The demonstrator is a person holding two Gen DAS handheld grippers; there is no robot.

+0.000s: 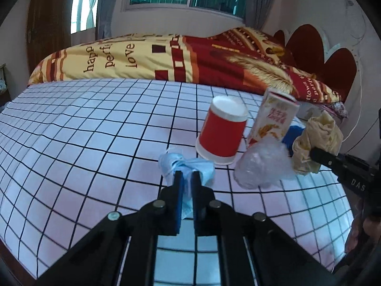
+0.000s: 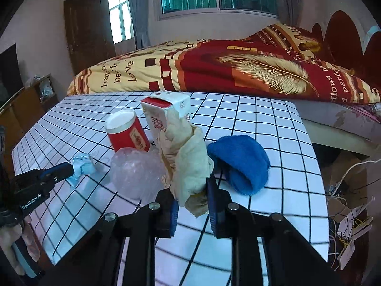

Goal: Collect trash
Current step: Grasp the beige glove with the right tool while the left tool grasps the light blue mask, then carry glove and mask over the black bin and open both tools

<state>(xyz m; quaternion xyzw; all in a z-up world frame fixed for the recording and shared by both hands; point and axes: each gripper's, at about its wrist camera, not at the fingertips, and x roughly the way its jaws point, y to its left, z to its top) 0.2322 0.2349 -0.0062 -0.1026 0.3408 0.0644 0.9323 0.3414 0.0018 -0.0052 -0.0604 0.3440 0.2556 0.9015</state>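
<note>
My left gripper [image 1: 187,178] is shut on a crumpled light-blue face mask [image 1: 188,165], low over the checked table; it also shows in the right wrist view [image 2: 82,165]. My right gripper [image 2: 191,188] is shut on a crumpled beige cloth [image 2: 188,164], seen in the left wrist view [image 1: 314,140] held above the table. An upside-down red paper cup [image 1: 220,133] [image 2: 128,133], a milk carton [image 1: 273,119] [image 2: 164,114] and a crumpled clear plastic bag [image 1: 262,166] [image 2: 137,174] stand between the grippers.
A blue cloth [image 2: 240,162] lies on the table [image 1: 83,131] right of the beige cloth. Behind the table is a bed with a red and yellow blanket [image 1: 190,57]. Cables and a box [image 2: 350,205] lie on the floor at the right.
</note>
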